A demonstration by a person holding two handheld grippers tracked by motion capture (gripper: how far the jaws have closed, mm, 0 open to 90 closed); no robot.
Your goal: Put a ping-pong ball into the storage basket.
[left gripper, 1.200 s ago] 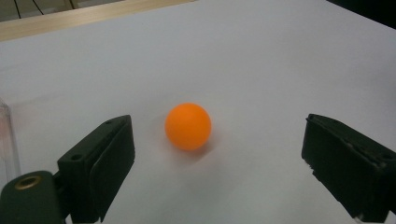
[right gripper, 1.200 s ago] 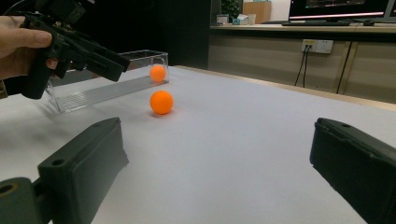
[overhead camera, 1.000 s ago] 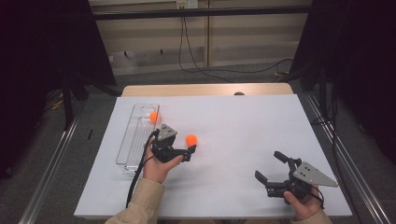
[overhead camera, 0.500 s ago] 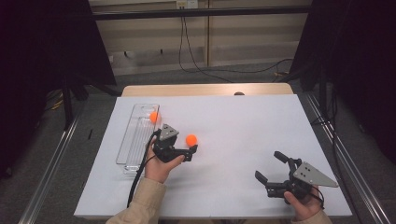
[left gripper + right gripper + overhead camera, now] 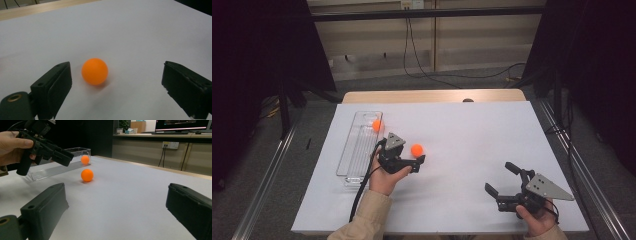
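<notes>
Risk lies with the loose orange ball on the white table cover: it sits between the wide-open, empty jaws of the left gripper, nearer one pad, so an uneven squeeze could probably flick it rolling away. The right gripper rests well apart, jaws spread, holding nothing. Its own view shows the second orange ball inside the clear plastic tray, something the left gripper view leaves out.

Black cables beyond white table
</notes>
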